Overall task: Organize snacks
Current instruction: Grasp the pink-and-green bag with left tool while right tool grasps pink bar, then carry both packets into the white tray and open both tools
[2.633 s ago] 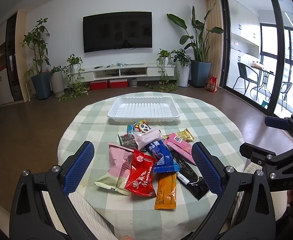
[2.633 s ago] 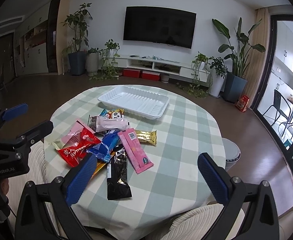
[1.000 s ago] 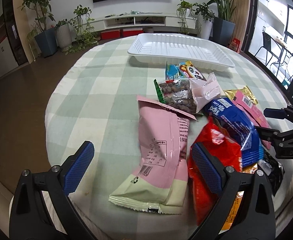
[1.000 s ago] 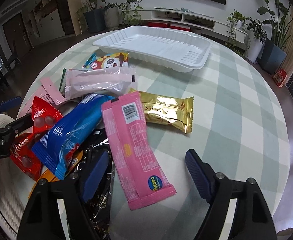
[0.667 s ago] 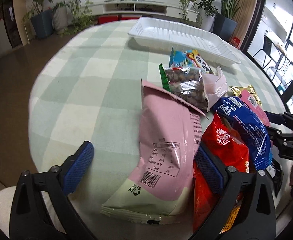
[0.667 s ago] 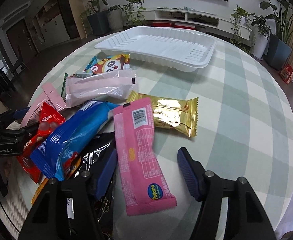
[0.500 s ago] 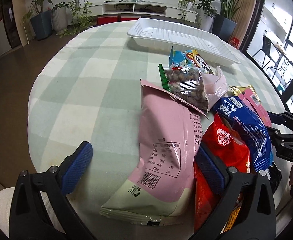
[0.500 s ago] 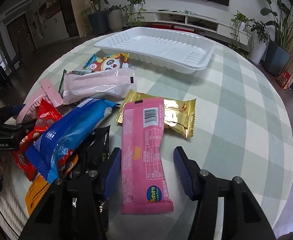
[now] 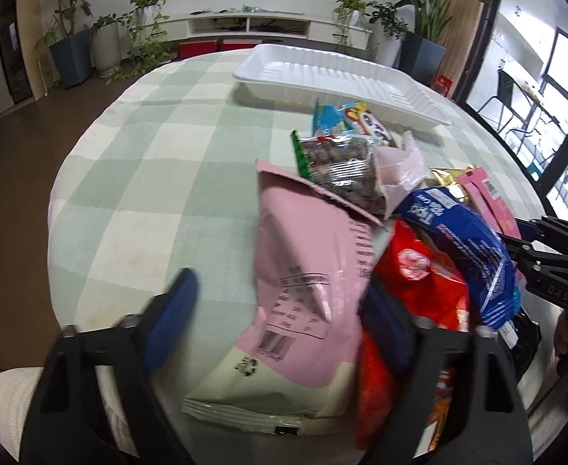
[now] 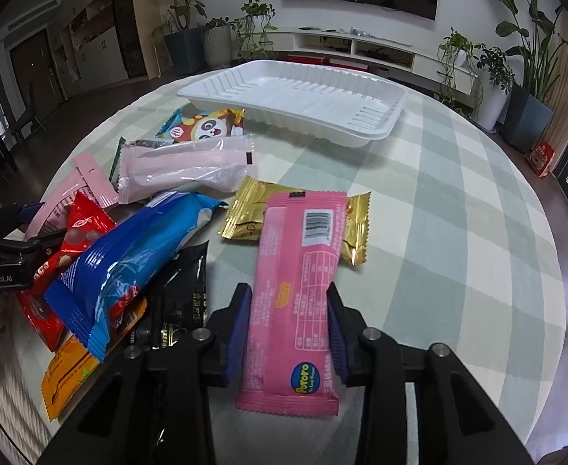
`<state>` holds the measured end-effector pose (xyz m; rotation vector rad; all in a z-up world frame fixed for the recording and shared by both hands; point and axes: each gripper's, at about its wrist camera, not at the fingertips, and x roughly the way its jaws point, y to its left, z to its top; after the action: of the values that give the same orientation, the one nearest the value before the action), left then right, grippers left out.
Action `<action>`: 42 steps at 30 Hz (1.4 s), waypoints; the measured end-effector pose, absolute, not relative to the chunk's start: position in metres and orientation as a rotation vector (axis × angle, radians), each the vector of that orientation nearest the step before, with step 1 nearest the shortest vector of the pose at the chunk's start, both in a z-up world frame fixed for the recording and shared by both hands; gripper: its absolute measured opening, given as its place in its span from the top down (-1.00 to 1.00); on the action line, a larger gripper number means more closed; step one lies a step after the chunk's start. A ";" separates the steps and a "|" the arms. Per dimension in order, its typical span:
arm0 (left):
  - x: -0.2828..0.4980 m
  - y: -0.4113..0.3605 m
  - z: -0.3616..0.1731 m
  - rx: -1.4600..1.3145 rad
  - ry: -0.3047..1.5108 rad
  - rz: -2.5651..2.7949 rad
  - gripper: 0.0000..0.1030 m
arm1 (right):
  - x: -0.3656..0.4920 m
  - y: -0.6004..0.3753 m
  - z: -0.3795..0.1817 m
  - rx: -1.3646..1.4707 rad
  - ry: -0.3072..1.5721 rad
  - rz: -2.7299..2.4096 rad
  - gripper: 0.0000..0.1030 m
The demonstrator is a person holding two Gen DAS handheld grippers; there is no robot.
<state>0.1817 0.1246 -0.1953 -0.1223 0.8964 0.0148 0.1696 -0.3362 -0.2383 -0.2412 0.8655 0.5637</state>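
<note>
A pile of snack packets lies on a round green-checked table (image 9: 159, 147). My right gripper (image 10: 289, 329) is shut on a long pink Pororo bar (image 10: 299, 283), which lies partly over a gold packet (image 10: 245, 213). My left gripper (image 9: 280, 329) straddles the lower end of a large pink bag (image 9: 307, 271); its fingers (image 9: 171, 310) are blurred and still apart, not pressing the bag. A red packet (image 9: 419, 279) and a blue Tipo packet (image 9: 462, 240) lie to the right of the bag. An empty white tray (image 10: 303, 93) stands at the far side, also in the left wrist view (image 9: 342, 77).
Other packets in the pile: panda packet (image 10: 206, 126), clear pink wrapper (image 10: 183, 170), nut bag (image 9: 338, 170), black packet (image 10: 179, 302), orange packet (image 10: 70, 372). The table's edge is close below both grippers. Green-checked cloth shows at the table's right (image 10: 458, 232).
My right gripper has closed in on the pink Pororo bar and now grips it. My left gripper's fingers have narrowed around the large pink bag and are moving.
</note>
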 end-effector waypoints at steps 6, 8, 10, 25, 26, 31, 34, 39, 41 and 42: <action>0.180 0.123 -0.194 -0.156 0.891 -0.051 0.14 | 0.166 -0.336 -0.238 -0.232 0.855 0.588 0.49; 0.179 0.126 -0.193 -0.175 0.894 -0.058 0.21 | 0.168 -0.339 -0.238 -0.193 0.869 0.609 0.50; 0.179 0.128 -0.192 -0.193 0.899 -0.074 0.26 | 0.171 -0.343 -0.238 -0.141 0.886 0.633 0.51; 0.168 0.149 -0.170 -0.339 0.865 -0.150 0.37 | 0.195 -0.378 -0.243 0.409 1.002 0.842 0.52; 0.167 0.149 -0.167 -0.338 0.860 -0.153 0.37 | 0.196 -0.379 -0.243 0.435 1.007 0.854 0.52; 0.172 0.149 -0.151 -0.346 0.835 -0.183 0.37 | 0.202 -0.379 -0.239 0.525 0.994 0.884 0.52; 0.184 0.149 -0.141 -0.352 0.824 -0.207 0.37 | 0.213 -0.380 -0.230 0.577 0.977 0.897 0.52; 0.209 0.147 -0.123 -0.343 0.801 -0.240 0.37 | 0.237 -0.376 -0.217 0.632 0.959 0.908 0.52; 0.221 0.147 -0.118 -0.335 0.798 -0.251 0.37 | 0.250 -0.372 -0.214 0.650 0.962 0.911 0.52; 0.228 0.146 -0.114 -0.327 0.797 -0.251 0.37 | 0.258 -0.370 -0.212 0.653 0.963 0.910 0.52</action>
<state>0.2276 0.1465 -0.1143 -0.3266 0.7968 -0.2515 0.2581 -0.3698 -0.2124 0.6531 0.9633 0.9099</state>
